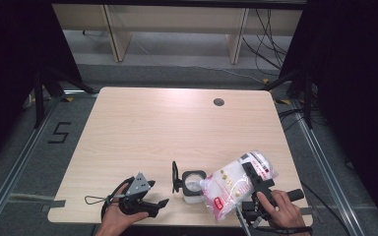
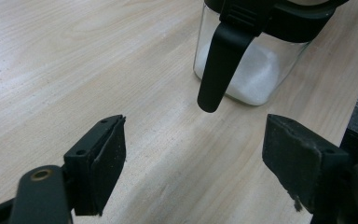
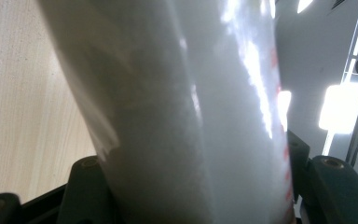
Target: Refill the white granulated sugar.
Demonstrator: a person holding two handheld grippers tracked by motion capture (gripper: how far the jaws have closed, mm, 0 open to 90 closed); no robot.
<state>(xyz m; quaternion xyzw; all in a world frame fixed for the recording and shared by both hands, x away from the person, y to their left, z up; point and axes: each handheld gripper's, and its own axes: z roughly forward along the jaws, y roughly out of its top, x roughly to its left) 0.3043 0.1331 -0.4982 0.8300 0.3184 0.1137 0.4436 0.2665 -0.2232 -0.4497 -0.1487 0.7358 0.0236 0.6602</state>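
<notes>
A clear glass jar (image 1: 194, 186) with a black rim and an open hinged lid (image 1: 175, 177) stands near the table's front edge, white powder in its bottom (image 2: 247, 74). Its black clasp (image 2: 221, 60) hangs down the side. My right gripper (image 1: 257, 184) is shut on a plastic bag of white powder (image 1: 234, 186) with red print, tilted with its lower end over the jar's mouth. In the right gripper view the bag (image 3: 186, 112) stands between both jaws. My left gripper (image 1: 158, 205) rests open on the table left of the jar (image 2: 193, 158), nothing between its jaws.
The light wooden table (image 1: 142, 128) has a round cable hole (image 1: 219, 102) at the back right. Beyond the table stand wooden desk legs (image 1: 115, 34) and loose cables (image 1: 266, 39) on the floor. Black frame posts flank both sides.
</notes>
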